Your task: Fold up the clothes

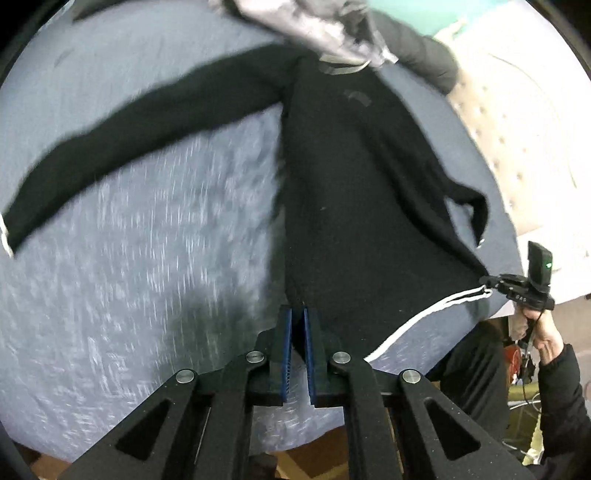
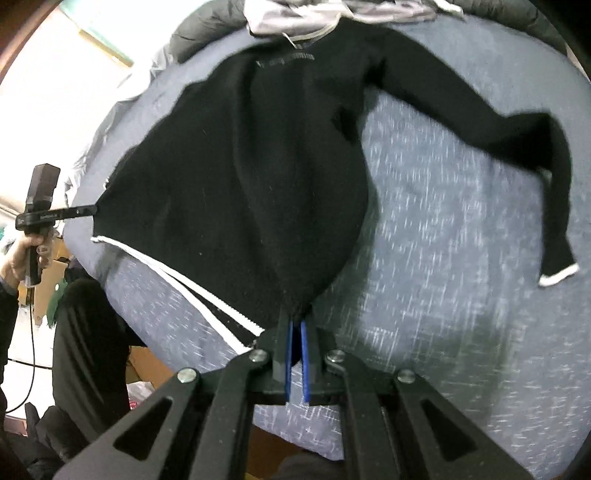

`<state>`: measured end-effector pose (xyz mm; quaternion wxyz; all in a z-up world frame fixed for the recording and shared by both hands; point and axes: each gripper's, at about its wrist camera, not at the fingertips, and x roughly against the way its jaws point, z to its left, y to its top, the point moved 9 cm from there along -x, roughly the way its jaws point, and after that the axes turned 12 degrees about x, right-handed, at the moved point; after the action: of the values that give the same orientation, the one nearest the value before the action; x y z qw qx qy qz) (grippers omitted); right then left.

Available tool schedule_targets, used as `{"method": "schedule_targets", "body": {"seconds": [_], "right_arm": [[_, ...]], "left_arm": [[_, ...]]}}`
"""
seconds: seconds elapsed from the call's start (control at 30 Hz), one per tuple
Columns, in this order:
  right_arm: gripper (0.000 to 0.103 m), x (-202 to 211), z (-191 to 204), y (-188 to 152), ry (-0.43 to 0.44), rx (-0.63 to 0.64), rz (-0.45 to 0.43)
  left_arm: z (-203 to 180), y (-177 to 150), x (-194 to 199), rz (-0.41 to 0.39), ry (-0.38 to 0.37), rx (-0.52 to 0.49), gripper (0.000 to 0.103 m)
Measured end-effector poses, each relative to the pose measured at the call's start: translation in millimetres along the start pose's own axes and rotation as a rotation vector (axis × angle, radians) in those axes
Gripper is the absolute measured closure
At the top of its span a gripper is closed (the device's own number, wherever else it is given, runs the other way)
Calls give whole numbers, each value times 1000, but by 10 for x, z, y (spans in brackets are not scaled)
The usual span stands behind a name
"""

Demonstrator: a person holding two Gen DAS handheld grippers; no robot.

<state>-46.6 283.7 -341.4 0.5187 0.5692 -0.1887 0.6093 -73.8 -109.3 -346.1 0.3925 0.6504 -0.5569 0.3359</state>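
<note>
A black long-sleeved sweater (image 1: 351,184) with a white-striped hem lies spread on a blue-grey bed (image 1: 129,277), collar at the far end. My left gripper (image 1: 298,312) is shut on the near left corner of the hem. At the right of that view, my right gripper (image 1: 487,285) pinches the other hem corner, held by a hand (image 1: 546,332). In the right wrist view the right gripper (image 2: 296,323) is shut on the sweater (image 2: 240,166), and the left gripper (image 2: 94,211) grips it at the left. The hem hangs taut between them. One sleeve (image 2: 517,140) stretches out to the side.
A heap of grey clothes (image 1: 314,29) and a dark padded jacket (image 1: 417,48) lie beyond the collar. White quilted bedding (image 1: 517,129) borders the bed's right side. A person's dark trouser leg (image 2: 92,332) stands by the near edge, with boxes on the floor behind it.
</note>
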Motion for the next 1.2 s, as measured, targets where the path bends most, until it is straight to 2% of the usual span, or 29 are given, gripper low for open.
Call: {"method": "schedule_targets", "body": {"seconds": [0.17,0.23,0.33,0.37,0.4,0.47,0.83,0.87,0.93,0.97,1.0,1.07,1.2], "right_arm": [[98,26,-42,-89,22,-22,1],[97,74,-50,-114,31,-31,-1],[93,169,-127,-89,-2,-50,-28],[85,196,-160,-71,-8,-60,-39],[69,210,-195,-47,-13,-74,-49],[57,194,-274,24,-13,-112,-63],[57,-374,-161,4,27,-120,105],[57,-404,-170,-3,29,-129,112],[70,-415,-175,17,42,-142,107],[83,-407,-161,34,49,-139,101],[91,-390,-143,50,52,-132,97],[98,-330,-89,82,47,-103,89],[100,-113,-53,150,13,-44,78]], "left_arm": [[68,-59,-137,15,18,23,94],[59,-49,-113,8,35,6,91],[38,-9,-69,-4,44,-11,80],[31,12,-67,-8,40,-10,77],[28,31,-78,-10,38,-9,73],[24,66,-132,-7,47,-5,70],[86,-50,-500,90,101,-27,68],[91,-51,-517,92,101,-28,69],[85,-53,-544,94,102,-38,69],[66,-54,-544,93,96,-44,75],[41,-53,-531,89,88,-48,87],[-6,-53,-500,83,79,-60,90],[-102,-87,-345,86,99,-110,93]]}}
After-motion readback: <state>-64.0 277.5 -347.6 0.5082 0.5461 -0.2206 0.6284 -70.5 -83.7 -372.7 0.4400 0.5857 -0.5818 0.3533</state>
